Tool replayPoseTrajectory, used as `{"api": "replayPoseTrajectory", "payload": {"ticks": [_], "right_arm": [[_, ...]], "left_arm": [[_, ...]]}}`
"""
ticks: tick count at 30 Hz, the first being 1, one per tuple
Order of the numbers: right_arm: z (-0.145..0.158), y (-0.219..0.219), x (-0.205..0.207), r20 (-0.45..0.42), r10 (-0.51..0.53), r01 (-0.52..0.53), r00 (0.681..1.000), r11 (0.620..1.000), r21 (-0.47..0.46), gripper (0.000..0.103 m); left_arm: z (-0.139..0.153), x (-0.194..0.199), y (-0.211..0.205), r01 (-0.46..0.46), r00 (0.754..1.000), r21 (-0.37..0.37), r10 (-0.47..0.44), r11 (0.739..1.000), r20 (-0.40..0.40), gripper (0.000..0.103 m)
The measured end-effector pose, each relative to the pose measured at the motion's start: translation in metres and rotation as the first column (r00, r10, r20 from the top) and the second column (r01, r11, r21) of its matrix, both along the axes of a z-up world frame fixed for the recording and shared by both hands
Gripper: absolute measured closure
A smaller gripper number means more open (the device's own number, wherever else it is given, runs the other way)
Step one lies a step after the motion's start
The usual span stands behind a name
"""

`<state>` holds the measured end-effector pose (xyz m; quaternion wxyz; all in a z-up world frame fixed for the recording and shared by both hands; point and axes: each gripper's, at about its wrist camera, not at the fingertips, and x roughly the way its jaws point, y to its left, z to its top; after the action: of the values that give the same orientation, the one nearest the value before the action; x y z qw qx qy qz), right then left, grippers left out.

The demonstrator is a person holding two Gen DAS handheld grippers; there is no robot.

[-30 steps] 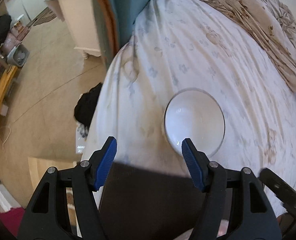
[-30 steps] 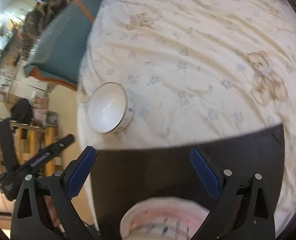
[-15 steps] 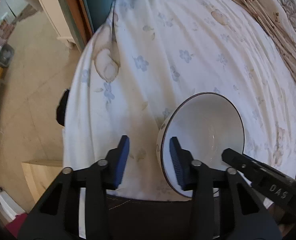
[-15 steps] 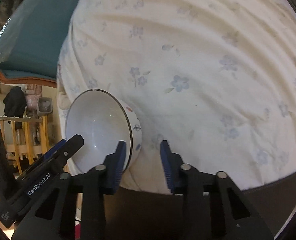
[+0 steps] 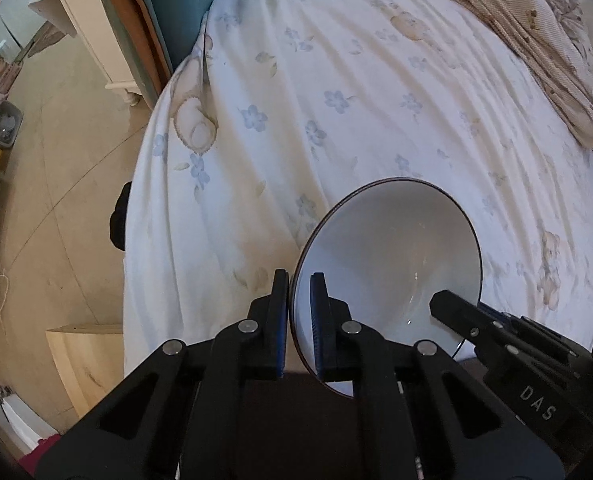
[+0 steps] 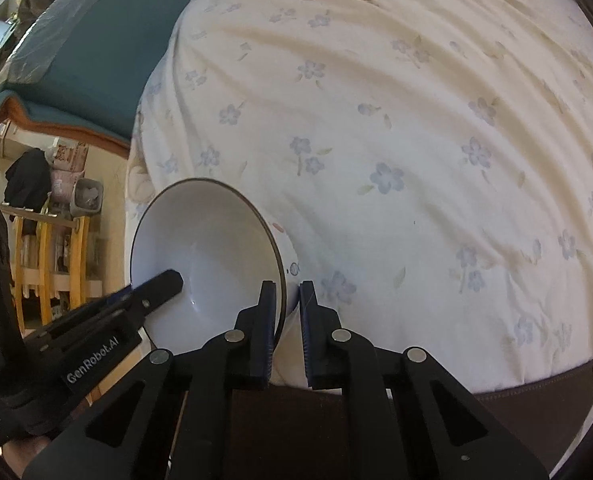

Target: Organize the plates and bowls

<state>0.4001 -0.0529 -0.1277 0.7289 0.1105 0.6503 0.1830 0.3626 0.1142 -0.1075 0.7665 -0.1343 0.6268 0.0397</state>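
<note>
A white bowl point(image 5: 392, 264) with a thin dark rim lies near the front left corner of a bed with a flowered white sheet point(image 5: 336, 100). My left gripper point(image 5: 298, 312) is shut on the bowl's left rim, one finger inside and one outside. My right gripper point(image 6: 286, 312) is shut on the bowl's point(image 6: 204, 256) right rim in the same way. Each gripper shows in the other's view, reaching over the bowl's near edge. The bowl looks tilted.
A dark brown surface point(image 6: 416, 420) lies just below the grippers at the bed's front edge. A beige patterned blanket point(image 5: 536, 32) lies at the far right of the bed. A teal headboard point(image 6: 80, 64), tiled floor point(image 5: 56, 200) and wooden furniture point(image 6: 44, 264) are to the left.
Both grippers moved in to the bowl from open and apart, and closed on its opposite rims. The bowl now sits tilted between them.
</note>
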Motion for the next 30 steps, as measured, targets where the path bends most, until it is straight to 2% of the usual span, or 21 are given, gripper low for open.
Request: {"api": "replayPoseTrajectory", "payload": {"ticks": [9,20,27,30], "right_arm": [[0.036,-0.027,-0.047,0.030,-0.025,0.024,0.999,0.999,0.043,0.090],[0.103,-0.068,-0.123,0.112,-0.019,0.014,0.993,0.999,0.050,0.089],[0.130,-0.088,-0.175,0.135,-0.023,0.018,0.991,0.999,0.043,0.089],[0.134,-0.099,-0.197,0.130,-0.029,0.022,0.991,0.998,0.055,0.089]], "left_arm": [[0.044,-0.037,-0.025,0.050,0.997,-0.002,-0.050,0.999,0.055,0.095],[0.115,-0.109,-0.061,0.130,0.981,-0.020,-0.126,0.991,0.145,0.095],[0.136,-0.156,-0.079,0.163,0.972,-0.042,-0.154,0.986,0.177,0.095],[0.134,-0.175,-0.085,0.178,0.971,-0.069,-0.164,0.982,0.173,0.095]]}}
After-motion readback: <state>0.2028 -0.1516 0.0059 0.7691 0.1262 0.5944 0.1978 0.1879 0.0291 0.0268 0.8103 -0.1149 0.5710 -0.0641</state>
